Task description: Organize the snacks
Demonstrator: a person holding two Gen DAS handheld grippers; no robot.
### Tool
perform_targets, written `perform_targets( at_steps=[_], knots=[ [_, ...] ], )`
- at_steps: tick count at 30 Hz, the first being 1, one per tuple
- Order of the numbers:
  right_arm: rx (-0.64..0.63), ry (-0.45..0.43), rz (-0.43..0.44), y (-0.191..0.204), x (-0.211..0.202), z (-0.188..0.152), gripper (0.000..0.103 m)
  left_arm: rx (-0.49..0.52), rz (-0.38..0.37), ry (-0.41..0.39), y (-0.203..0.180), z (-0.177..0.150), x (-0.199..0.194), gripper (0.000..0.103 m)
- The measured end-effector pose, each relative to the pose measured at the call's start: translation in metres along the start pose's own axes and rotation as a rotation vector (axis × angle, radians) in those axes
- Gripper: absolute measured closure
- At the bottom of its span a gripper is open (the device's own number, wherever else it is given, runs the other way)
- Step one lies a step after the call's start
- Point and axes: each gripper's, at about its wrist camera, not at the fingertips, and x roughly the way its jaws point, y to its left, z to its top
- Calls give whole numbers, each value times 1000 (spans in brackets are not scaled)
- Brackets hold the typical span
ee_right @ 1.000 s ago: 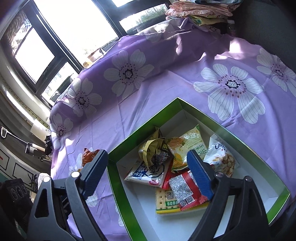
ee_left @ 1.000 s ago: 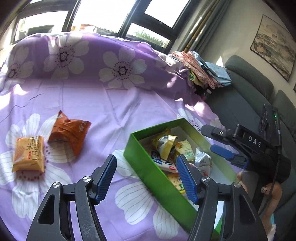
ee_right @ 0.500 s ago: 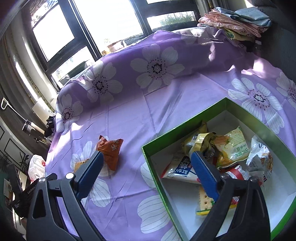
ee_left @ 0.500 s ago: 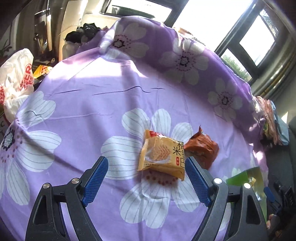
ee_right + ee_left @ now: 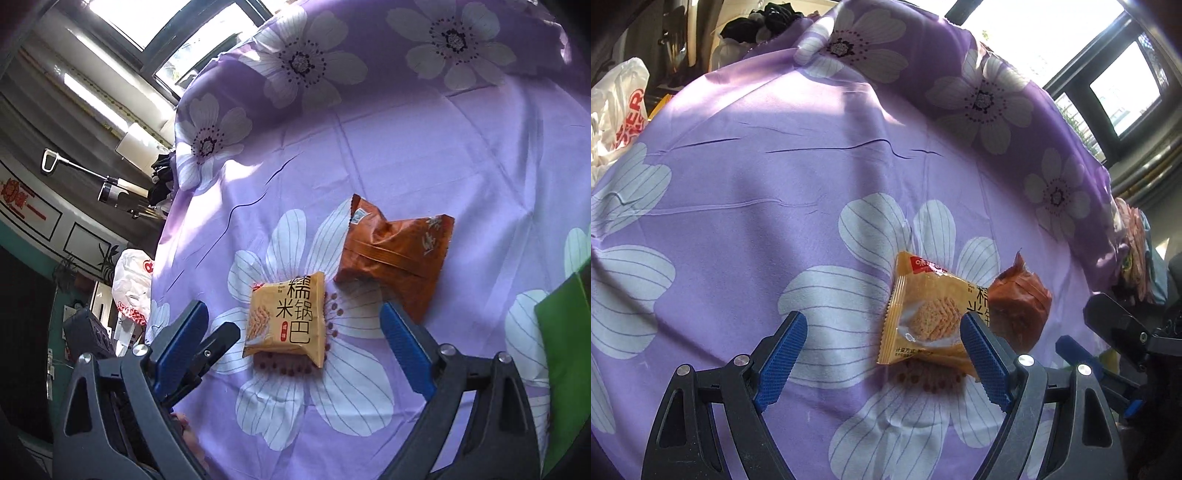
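Note:
A yellow rice-cracker packet (image 5: 923, 317) (image 5: 288, 321) lies on the purple flowered cloth (image 5: 775, 184). A dark orange packet (image 5: 1019, 306) (image 5: 395, 254) lies just beyond it, touching or nearly so. My left gripper (image 5: 882, 343) is open and empty; its right finger overlaps the yellow packet's near corner. My right gripper (image 5: 295, 336) is open and empty, with the yellow packet between its fingers from the other side. The green box (image 5: 565, 354) shows only as an edge at the right of the right wrist view. Each gripper shows in the other's view.
A white plastic bag (image 5: 617, 110) (image 5: 133, 280) sits past the cloth's edge. A raised cloth-covered back (image 5: 960, 74) runs along the window side. Folded clothes (image 5: 1134, 258) lie at the far right.
Both grippers have swung away from the green box toward the two loose packets. They are now closer to the yellow packet, one on each side. Both stay open.

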Motion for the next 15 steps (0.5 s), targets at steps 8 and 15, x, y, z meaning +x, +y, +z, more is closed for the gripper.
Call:
perform_targets(
  at_steps=[8,15],
  knots=[
    [-5,128,3,0,48,1,19,78,-10,39,-19,-8,17,23],
    [-20,161,11,-3,67,2,29,125,-71,47,-33,-16,28,41]
  ],
)
